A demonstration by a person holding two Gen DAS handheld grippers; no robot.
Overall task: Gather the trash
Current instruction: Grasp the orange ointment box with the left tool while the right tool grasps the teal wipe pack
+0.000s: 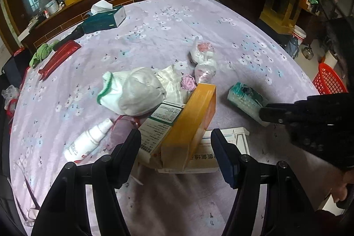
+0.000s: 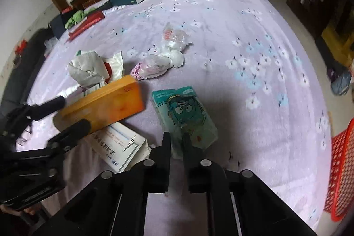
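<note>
Orange box (image 2: pixel 104 103) sits between the left hand-held gripper's (image 1: pixel 176 141) spread fingers; right hand-held gripper (image 2: pixel 177 143) pinches the teal tissue pack (image 2: pixel 185 116) at lower centre.

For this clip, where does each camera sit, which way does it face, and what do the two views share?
Left wrist: on the left gripper, looking along its open fingers at the orange box between them; right gripper enters from the right.
Right wrist: on the right gripper, fingers pinched on the teal tissue pack; left gripper shows at left.
Shared: orange box, tissue pack, the purple floral tablecloth and red basket.
</note>
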